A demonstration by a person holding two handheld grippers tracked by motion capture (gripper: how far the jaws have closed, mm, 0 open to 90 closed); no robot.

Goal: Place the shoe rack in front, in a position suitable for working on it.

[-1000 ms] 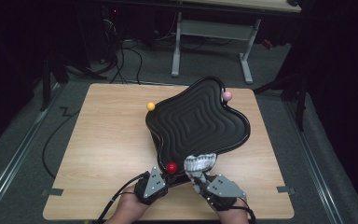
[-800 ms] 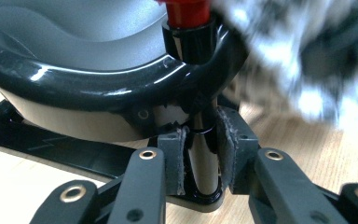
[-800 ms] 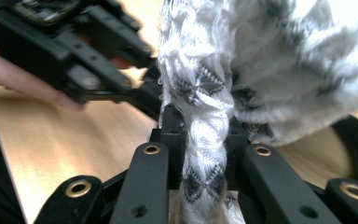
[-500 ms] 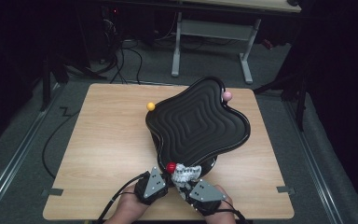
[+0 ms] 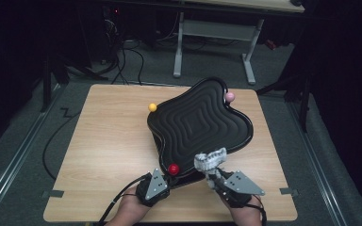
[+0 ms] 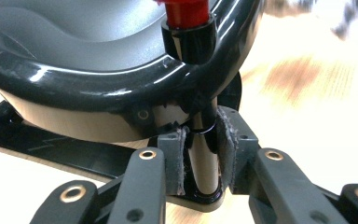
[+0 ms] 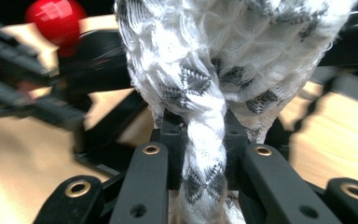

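High view: fixed above the near edge, facing forward and down over the whole table (image 5: 99,155). Both gripper views sit very close, looking along their jaws. All three share the red knob (image 5: 173,169) and black tray (image 5: 200,125).

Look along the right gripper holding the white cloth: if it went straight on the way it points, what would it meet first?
Most likely the near rim of the black wavy tray. The right gripper points up the table with the cloth bunched ahead of its jaws, so the cloth would touch the rim first. Depth is hard to judge.
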